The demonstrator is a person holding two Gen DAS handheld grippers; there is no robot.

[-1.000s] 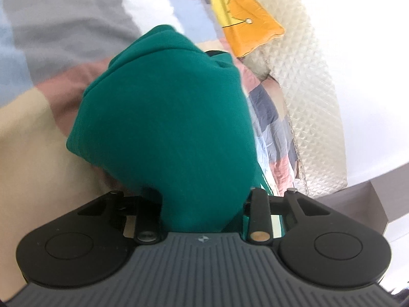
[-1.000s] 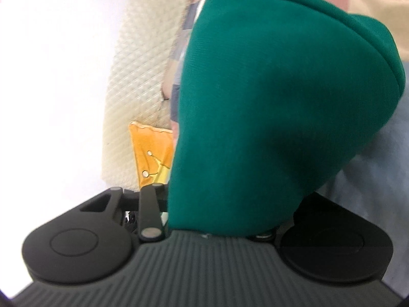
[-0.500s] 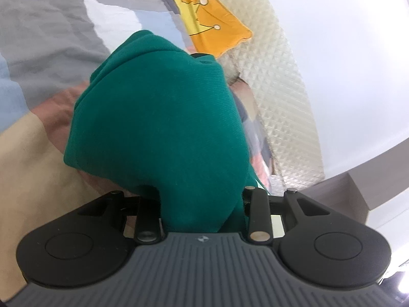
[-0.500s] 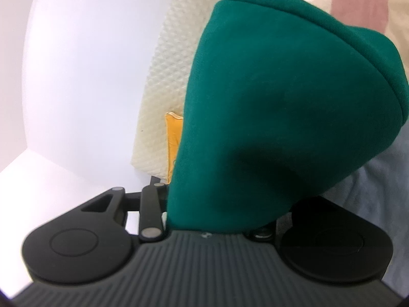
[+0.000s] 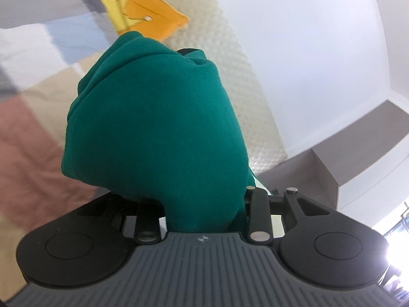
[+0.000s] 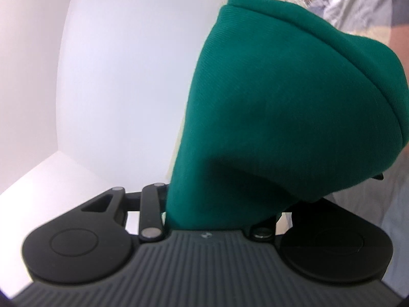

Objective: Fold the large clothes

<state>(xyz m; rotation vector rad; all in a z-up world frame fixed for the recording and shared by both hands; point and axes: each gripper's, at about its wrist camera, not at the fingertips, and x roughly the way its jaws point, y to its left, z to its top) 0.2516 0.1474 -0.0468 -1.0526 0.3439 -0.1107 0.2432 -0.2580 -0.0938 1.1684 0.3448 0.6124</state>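
- Closest to my left lens, the left claw (image 5: 202,215) is clamped on a thick bunch of the green garment (image 5: 158,128); cloth fills the gap between the linkage bars and hides the fingertips.
- Same on my right: the right claw (image 6: 219,217) is clamped on the green garment (image 6: 294,115), the fabric rising out of the jaws in a wide, smooth fan.
- On the left view the cloth mounds up in folds directly ahead, blocking most of the centre. A sliver of paler lining or label shows at its lower right edge; too small to tell which.
- On the right view a doubled hem or folded edge runs along the top and right side of the fan.
- Both bunches are held up in the air, clear of the bed below.
- Beyond the mound, on the left view, I see the patchwork bedspread (image 5: 38,117): grey, pale blue, tan and dusty-pink blocks, blurred.
- Further off, an orange-and-yellow cushion (image 5: 148,12) with two small round studs lies at the top of the bed.
- Behind it stands a cream quilted headboard (image 5: 245,81), curving down the frame.
- Farthest, a white wall (image 5: 306,51) and a grey-brown ledge (image 5: 358,140).
- On the right view, a white wall (image 6: 115,76) fills the left; pale grey bedding (image 6: 358,7) shows at upper right.
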